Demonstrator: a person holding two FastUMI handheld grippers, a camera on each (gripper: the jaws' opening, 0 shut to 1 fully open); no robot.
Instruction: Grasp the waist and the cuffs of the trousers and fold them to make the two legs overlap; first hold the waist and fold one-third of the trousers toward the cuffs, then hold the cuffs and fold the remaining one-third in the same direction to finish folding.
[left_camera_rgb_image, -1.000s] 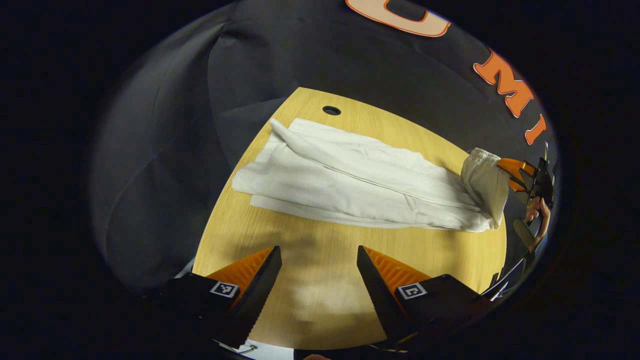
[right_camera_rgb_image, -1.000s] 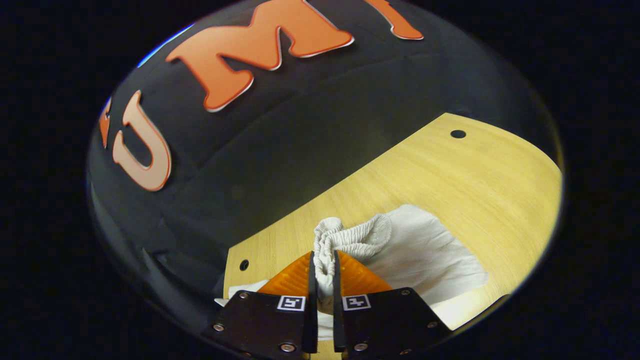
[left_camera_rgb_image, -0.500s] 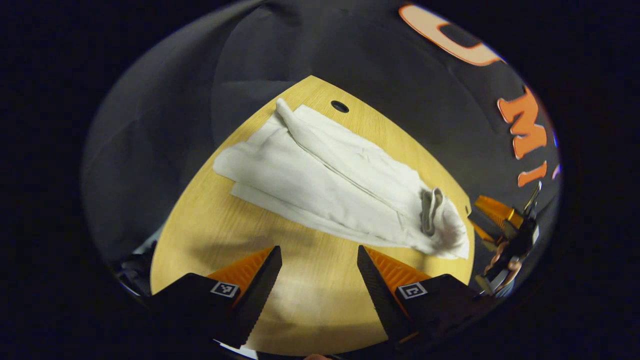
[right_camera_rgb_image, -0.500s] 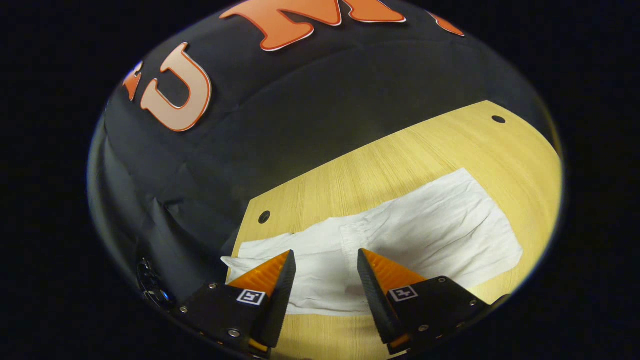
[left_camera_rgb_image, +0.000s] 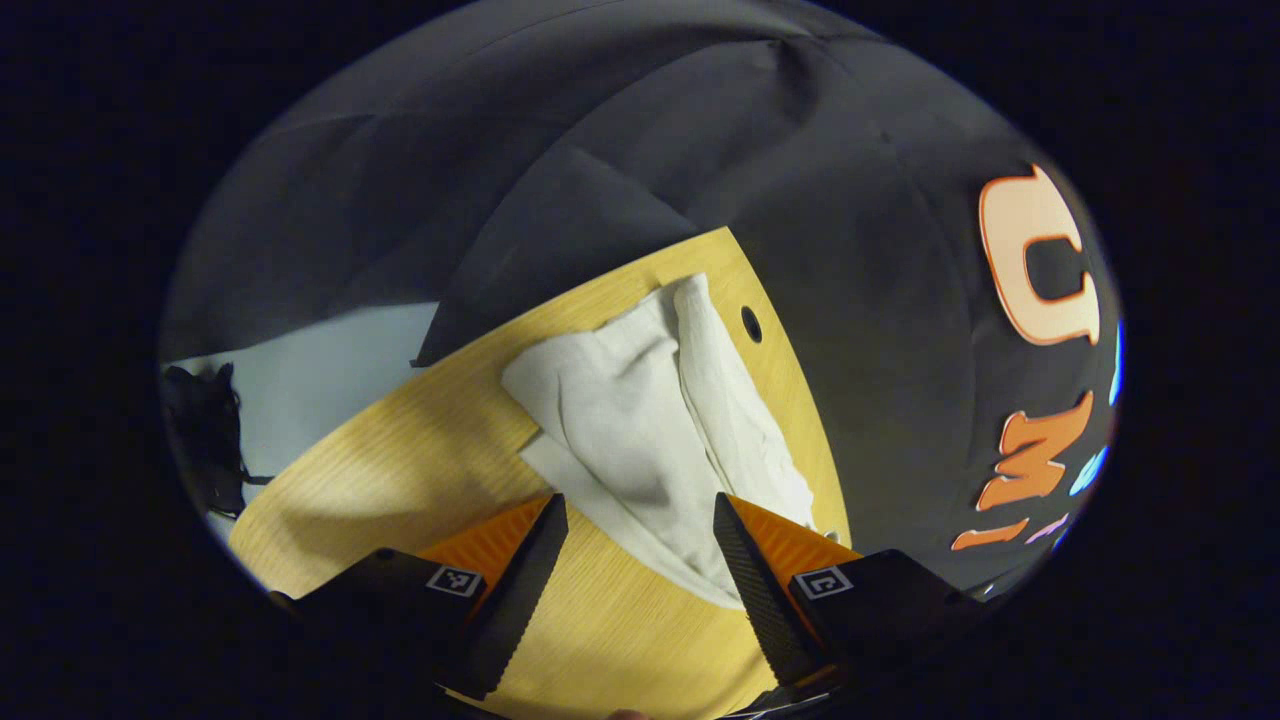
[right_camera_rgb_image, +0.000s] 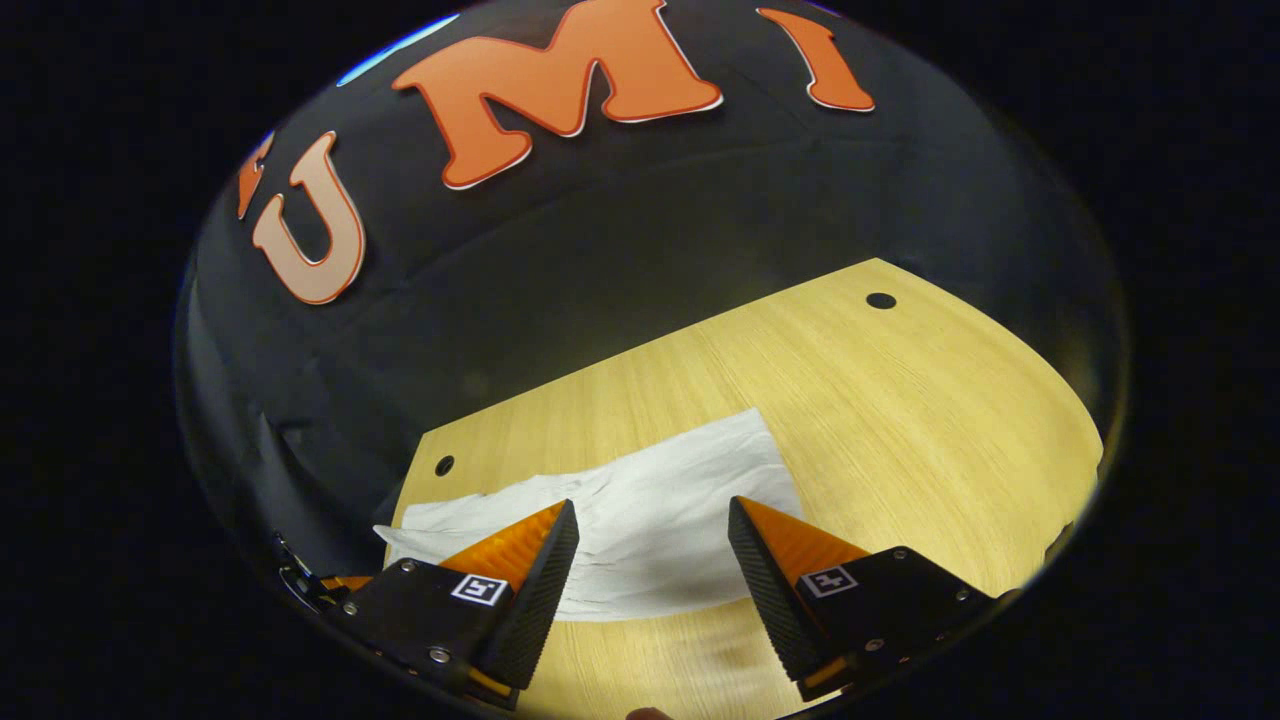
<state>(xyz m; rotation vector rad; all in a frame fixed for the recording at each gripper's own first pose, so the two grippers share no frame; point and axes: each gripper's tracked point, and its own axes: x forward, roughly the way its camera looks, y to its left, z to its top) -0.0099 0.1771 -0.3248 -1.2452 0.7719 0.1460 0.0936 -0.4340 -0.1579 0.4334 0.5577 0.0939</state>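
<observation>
**Both grippers spread wide, nothing held, over white trousers on the table**

Left gripper (left_camera_rgb_image: 635, 520): fingers wide apart, gripping nothing. Between the tips, and running away from them, the white trousers (left_camera_rgb_image: 650, 420) lying flat on the wooden table (left_camera_rgb_image: 400, 480), legs stacked one on the other, a long ridge of cloth along the right side. Just right of the far end of the cloth, a dark round hole (left_camera_rgb_image: 751, 324) in the tabletop, near the table's edge. Beyond that, black booth cloth; far left, pale floor.

Right gripper (right_camera_rgb_image: 652, 525): fingers likewise wide, empty. Beyond the tips, the trousers (right_camera_rgb_image: 650, 510) spread flat, creased, toward the left part of the table (right_camera_rgb_image: 900, 400). Bare wood to the right. Two small holes near the far edge, one far left (right_camera_rgb_image: 444, 465), one far right (right_camera_rgb_image: 880, 300).
</observation>
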